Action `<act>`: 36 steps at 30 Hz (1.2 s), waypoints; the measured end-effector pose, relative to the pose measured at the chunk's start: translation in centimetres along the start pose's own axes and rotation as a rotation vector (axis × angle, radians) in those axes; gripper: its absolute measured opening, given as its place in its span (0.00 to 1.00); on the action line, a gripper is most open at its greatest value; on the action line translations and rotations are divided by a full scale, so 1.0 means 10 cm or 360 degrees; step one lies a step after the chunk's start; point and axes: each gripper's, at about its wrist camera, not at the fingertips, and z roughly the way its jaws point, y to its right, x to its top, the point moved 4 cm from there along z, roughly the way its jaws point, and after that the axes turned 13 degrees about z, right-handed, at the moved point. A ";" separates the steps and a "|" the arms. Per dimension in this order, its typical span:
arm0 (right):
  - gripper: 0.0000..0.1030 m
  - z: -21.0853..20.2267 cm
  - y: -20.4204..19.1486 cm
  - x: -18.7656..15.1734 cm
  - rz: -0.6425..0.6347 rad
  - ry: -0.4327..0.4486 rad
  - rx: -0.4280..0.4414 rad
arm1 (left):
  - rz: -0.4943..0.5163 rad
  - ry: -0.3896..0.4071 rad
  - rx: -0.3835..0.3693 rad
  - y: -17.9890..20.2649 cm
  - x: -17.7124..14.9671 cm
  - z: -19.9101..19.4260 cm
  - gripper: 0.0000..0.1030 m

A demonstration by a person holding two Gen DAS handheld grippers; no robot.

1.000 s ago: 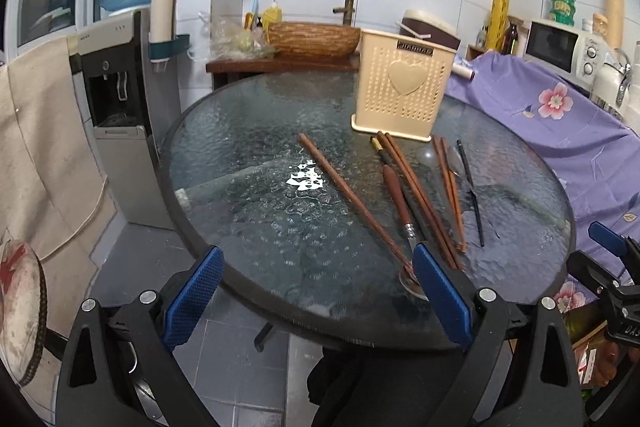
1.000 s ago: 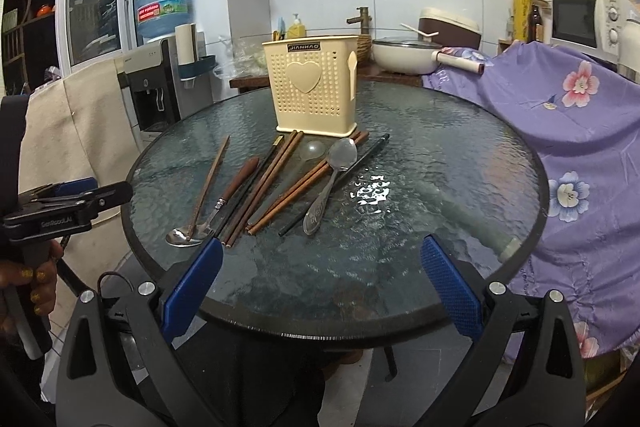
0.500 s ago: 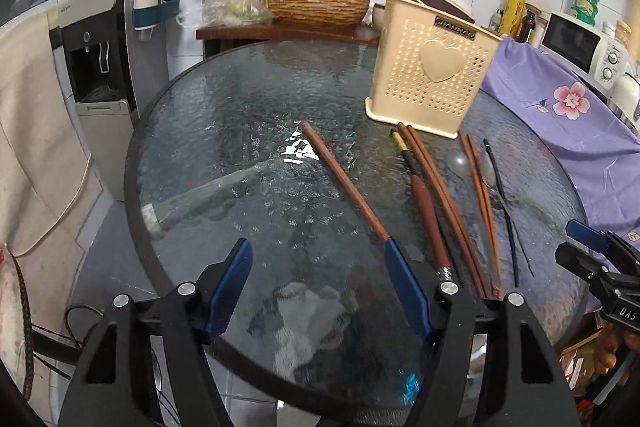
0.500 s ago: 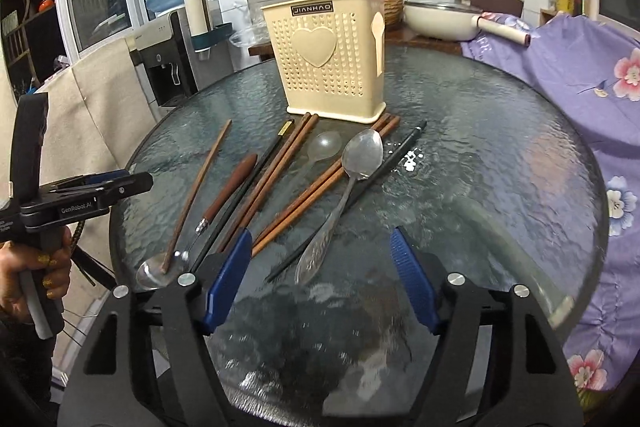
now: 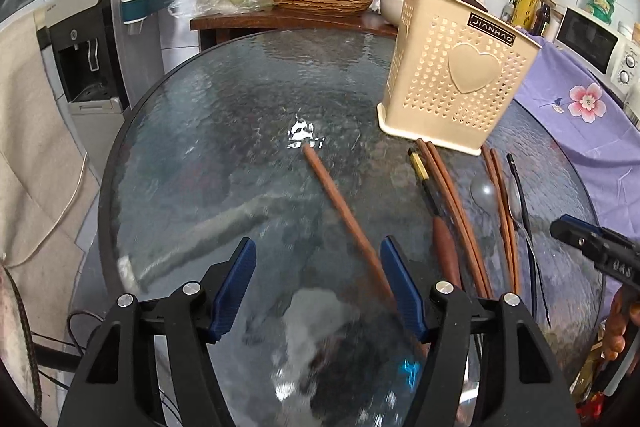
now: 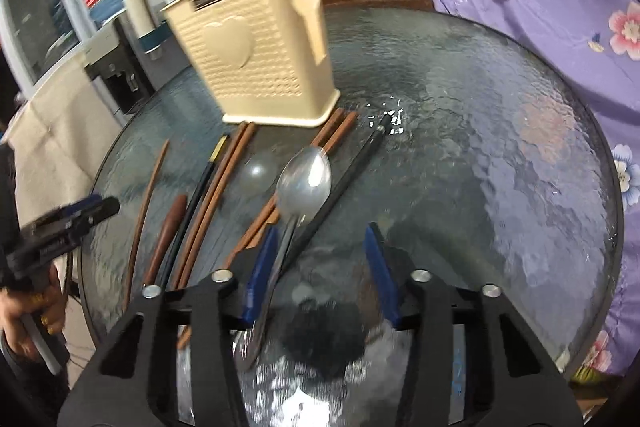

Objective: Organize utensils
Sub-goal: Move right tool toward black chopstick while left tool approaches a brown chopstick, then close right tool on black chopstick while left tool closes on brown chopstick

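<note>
Lying in a loose row on the glass table (image 5: 192,131) before the cream holder (image 5: 452,87) are brown chopsticks (image 5: 452,195), a black chopstick (image 6: 352,167) and a steel spoon (image 6: 304,183). The left gripper (image 5: 318,283) hovers low, fingers apart, over a lone chopstick (image 5: 340,207). The right gripper (image 6: 320,271), fingers also apart, straddles the spoon's handle.
</note>
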 end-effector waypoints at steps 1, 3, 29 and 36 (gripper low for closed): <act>0.39 0.04 0.01 0.07 0.0021 0.0000 -0.0026 | 0.0003 -0.0007 0.0004 0.01 0.04 0.03 0.59; 0.37 0.10 0.04 0.15 0.0067 -0.0006 -0.0055 | 0.0014 -0.0016 0.0009 0.02 0.11 0.07 0.57; 0.20 0.68 0.04 0.63 0.0229 -0.0149 -0.0341 | -0.0093 -0.0282 0.0102 -0.10 0.38 0.62 0.35; 0.12 0.79 0.07 0.73 0.0218 -0.0144 -0.0367 | -0.0068 -0.0292 0.0139 -0.07 0.39 0.66 0.30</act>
